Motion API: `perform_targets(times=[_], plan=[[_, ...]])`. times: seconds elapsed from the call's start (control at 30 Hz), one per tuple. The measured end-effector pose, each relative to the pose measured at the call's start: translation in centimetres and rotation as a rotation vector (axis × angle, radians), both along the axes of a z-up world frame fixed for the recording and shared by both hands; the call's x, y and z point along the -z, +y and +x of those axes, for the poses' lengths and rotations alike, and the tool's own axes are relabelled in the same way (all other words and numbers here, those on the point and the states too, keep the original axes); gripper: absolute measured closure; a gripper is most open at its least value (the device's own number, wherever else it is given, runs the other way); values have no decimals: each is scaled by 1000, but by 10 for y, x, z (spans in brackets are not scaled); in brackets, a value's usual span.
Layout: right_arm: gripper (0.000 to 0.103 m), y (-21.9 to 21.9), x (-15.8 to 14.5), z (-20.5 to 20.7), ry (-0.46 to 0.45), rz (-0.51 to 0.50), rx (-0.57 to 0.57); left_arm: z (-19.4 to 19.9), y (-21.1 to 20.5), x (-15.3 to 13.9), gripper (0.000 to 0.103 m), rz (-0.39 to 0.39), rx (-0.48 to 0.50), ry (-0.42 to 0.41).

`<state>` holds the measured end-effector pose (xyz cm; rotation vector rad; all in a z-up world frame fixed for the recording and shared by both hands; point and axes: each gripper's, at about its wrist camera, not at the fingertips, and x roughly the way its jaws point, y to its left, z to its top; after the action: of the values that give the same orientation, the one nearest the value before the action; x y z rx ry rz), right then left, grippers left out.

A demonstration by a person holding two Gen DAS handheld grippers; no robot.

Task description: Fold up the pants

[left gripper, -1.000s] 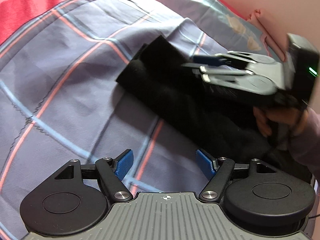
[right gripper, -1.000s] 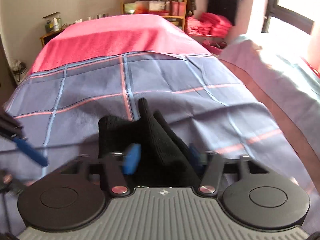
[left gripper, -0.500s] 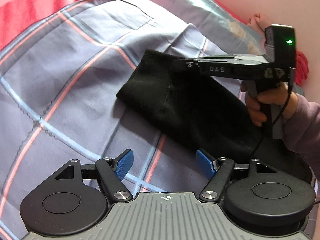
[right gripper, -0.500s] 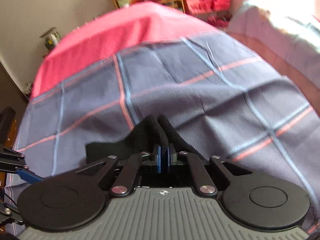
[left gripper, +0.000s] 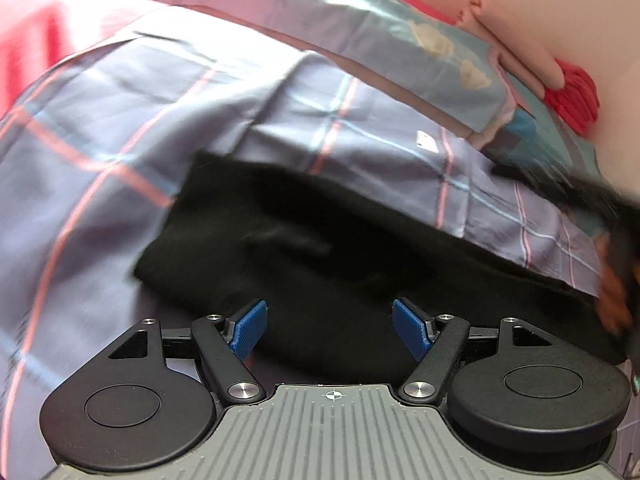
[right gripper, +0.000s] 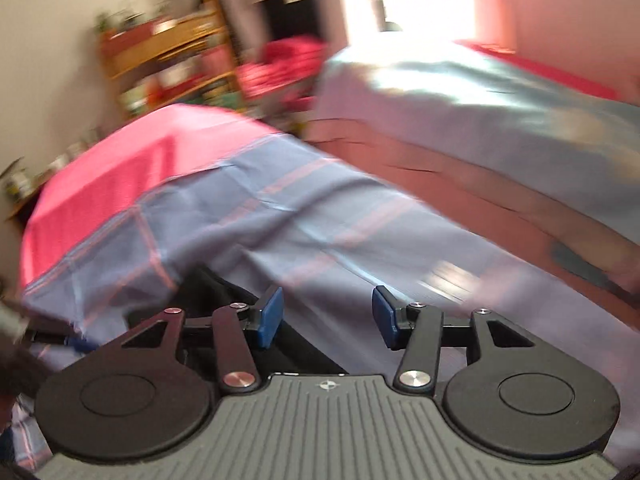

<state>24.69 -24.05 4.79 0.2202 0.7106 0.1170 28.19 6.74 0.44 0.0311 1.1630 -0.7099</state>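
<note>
**Black pants lie folded on the checked sheet, both grippers free of them**

In the left wrist view, your left gripper [left gripper: 329, 330] hangs over the near edge of the pants [left gripper: 312, 248]. Its two blue pads [left gripper: 249, 329] stand well apart, and no cloth is pinched between them; the dark fabric only lies below the gap. The pants are a long black band that runs from the middle left to the right edge of the view, flat on the blue-grey sheet [left gripper: 120, 128] with its pink and light blue lines. The left end of the band is a straight folded edge. At the far right you see the right gripper [left gripper: 576, 196] only as a dark blurred streak above the sheet, with a part of your hand [left gripper: 614, 292] under it; its state cannot be read here. Farther away lies a second bed cover [left gripper: 400, 28] in pale blue.

In the right wrist view, the picture is blurred. Your right gripper [right gripper: 327, 316] has just been opening: the blue pads [right gripper: 270, 316] are now apart and nothing is between them. The pants [right gripper: 208, 292] show only as a small black patch at the near left, behind the left finger, not touching the pads. In front of the gripper is the same checked sheet [right gripper: 320, 232], then a pink blanket [right gripper: 112, 176] at the far left, and a wooden shelf [right gripper: 172, 64] against the wall.
</note>
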Motion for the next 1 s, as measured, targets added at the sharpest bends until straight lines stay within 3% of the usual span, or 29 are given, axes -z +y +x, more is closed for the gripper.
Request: perform_targets(times=[0.13,0.2,0.23,0.27,0.33,0.4,0.43,0.47,0.57,0.7,0.73,0.77,0.8,0.93,1.0], plan=[[53,-14,45,-59,137,240,-38,13,-47,29,0,35,56,32],[61,-16,76,-71,189,214,-25,19,-63,52,0,110,48,50],[64,-24,88,-75,199,146,41,18,-66,53,0,93,56,38],[100,-41,95,-81,188,69,162,17,-67,52,0,71,62,41],[95,-67,85,-100,124,90,302,15,-70,53,0,89,52,42],[75,-79,66,-126,29,73,339,11,-73,54,0,110,64,25],[54,-81,60,-133,25,36,308,10,-75,53,0,127,68,19],[45,-80,58,-135,38,-15,284,8,-76,53,0,139,69,15],[45,-75,62,-134,73,-134,200,7,-82,51,0,167,51,7],[46,-66,77,-122,114,-190,132,3,-87,43,0,156,28,-5],[54,-62,82,-119,123,-205,106,1,-88,41,0,153,31,-9],[80,-57,88,-116,135,-228,72,-1,-89,40,0,154,35,-15],[88,-53,92,-112,149,-247,53,-2,-91,40,0,160,41,-19],[93,-66,70,-111,25,-243,114,-3,-97,46,0,188,23,-29],[92,-71,72,-107,26,-234,126,-3,-95,50,0,189,6,-25]])
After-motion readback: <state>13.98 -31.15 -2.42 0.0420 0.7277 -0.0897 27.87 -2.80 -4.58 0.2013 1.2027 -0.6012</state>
